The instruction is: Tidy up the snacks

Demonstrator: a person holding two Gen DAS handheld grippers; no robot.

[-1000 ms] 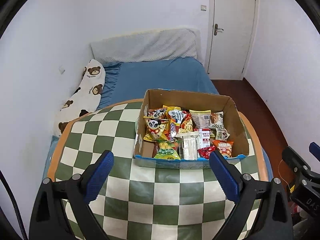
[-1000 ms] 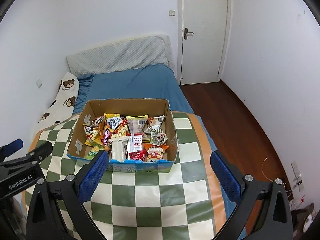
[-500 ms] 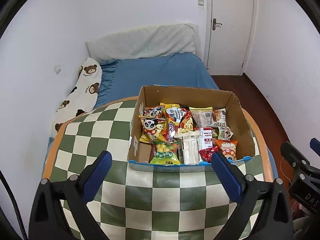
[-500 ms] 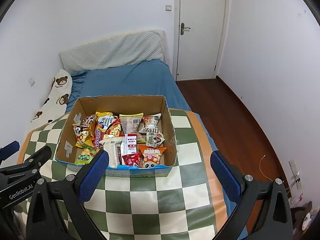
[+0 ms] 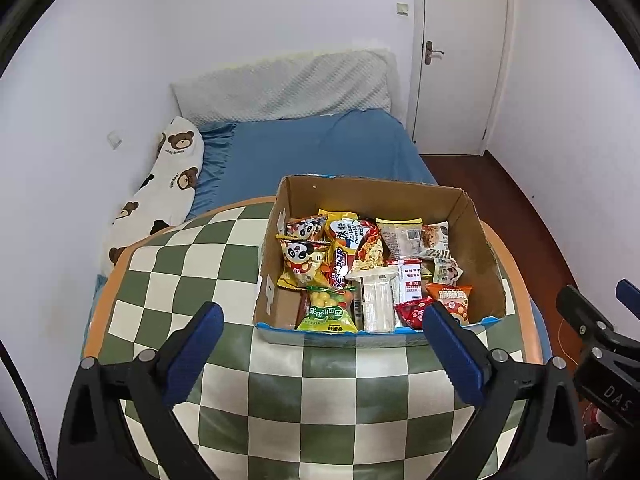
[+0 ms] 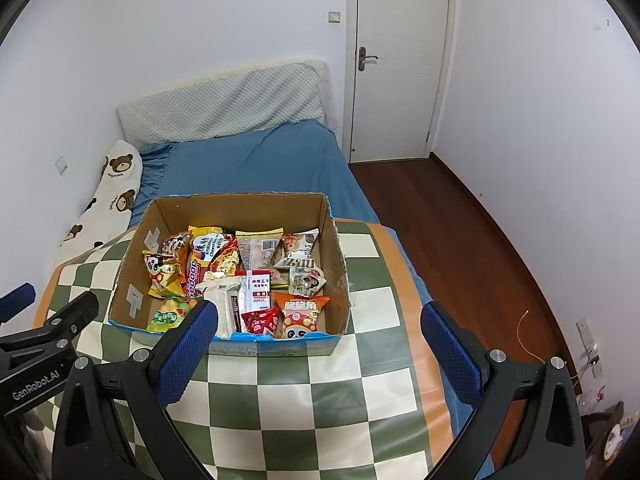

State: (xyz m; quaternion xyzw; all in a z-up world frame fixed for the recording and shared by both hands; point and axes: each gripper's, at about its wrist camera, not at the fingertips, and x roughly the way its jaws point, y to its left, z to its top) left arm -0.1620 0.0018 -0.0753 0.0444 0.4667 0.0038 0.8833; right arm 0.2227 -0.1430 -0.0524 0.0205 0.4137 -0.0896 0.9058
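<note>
Cardboard box: brown open-topped cardboard box (image 5: pixel 476 236) with a blue bottom edge, standing on the bench at about 12 o'clock from both hand-held grippers; in the right wrist view it (image 6: pixel 334 248) sits toward 11 o'clock.
Bench: round bench with a green-and-cream checked cloth (image 5: pixel 320 392) and an orange border, its far edge against a bed with a blue sheet (image 5: pixel 312 148).
Snacks: packets fill the box floor, overlapping one another.
Left column of box: yellow panda-print packet (image 5: pixel 302 262) at 9 o'clock inside the box, green packet of yellow puffs (image 5: pixel 328 310) just below it at the near wall.
Middle of box: red-and-yellow noodle packet (image 5: pixel 352 244), clear white wafer pack (image 5: pixel 376 300) in front of it, touching the green packet's right side.
Right side of box: orange triangular-print snack bag (image 5: pixel 450 296) at the near right corner, small red packet (image 5: pixel 412 312) beside it.
Left hand-held gripper (image 5: pixel 320 340): blue-padded jaws spread wide, nothing between them, hovering short of the box's near wall.
Right hand-held gripper (image 6: pixel 320 338): jaws spread wide and empty; its left pad overlaps the box's near wall in the picture, contact not discernible.
Surroundings: white bear-print pillow (image 5: pixel 168 184) at 10 o'clock, white door (image 6: pixel 400 60) at 1 o'clock.
</note>
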